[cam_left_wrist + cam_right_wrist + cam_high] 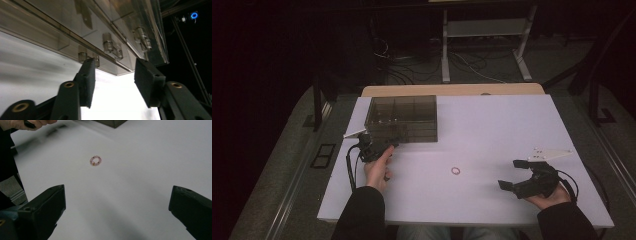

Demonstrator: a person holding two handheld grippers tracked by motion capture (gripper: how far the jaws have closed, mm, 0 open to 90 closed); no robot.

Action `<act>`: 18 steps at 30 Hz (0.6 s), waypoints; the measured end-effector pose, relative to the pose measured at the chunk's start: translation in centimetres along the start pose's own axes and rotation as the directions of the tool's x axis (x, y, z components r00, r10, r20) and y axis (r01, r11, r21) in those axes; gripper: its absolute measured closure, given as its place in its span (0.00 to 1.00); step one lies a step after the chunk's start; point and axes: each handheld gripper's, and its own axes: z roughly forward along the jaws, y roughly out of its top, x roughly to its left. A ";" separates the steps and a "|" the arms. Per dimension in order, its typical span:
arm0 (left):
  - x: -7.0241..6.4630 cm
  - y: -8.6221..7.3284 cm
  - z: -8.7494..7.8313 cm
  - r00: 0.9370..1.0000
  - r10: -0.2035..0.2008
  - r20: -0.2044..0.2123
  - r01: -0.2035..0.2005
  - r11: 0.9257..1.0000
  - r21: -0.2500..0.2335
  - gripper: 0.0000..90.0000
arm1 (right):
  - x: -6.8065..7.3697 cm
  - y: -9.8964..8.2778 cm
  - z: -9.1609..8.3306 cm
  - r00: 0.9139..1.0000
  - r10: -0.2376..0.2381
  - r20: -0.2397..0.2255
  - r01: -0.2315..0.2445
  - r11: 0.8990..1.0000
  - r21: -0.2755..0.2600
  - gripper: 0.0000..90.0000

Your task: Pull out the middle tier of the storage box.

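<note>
Glossy smoked clear-plastic box (402, 118), matt white tabletop (492, 130), beaded ring (455, 171)

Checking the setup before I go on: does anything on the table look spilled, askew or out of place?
One thing stands out: a small pink beaded ring lies loose on the white table, apart from the smoky clear plastic compartment box at which the left gripper sits. Nothing looks spilled or damaged.

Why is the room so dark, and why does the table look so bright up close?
High view: the room behind is nearly black; the white table catches the light. Left gripper view: the table glares white below the smoky plastic box, streaky blur at left. Right gripper view: the bead ring looks soft, the near jaws fuzzy.
</note>
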 end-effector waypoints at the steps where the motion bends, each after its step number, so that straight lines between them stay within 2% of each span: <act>1: 0.1 0.0 0.0 1.000 -0.005 0.001 0.005 1.000 -0.005 0.58 | 0.0 0.0 0.0 1.000 -0.001 0.000 0.001 1.000 0.000 0.00; 18: 0.9 0.1 0.7 0.997 -0.081 0.007 0.081 0.995 -0.051 0.71 | 0.0 -0.1 0.0 1.000 -0.002 0.006 0.002 1.000 0.005 0.00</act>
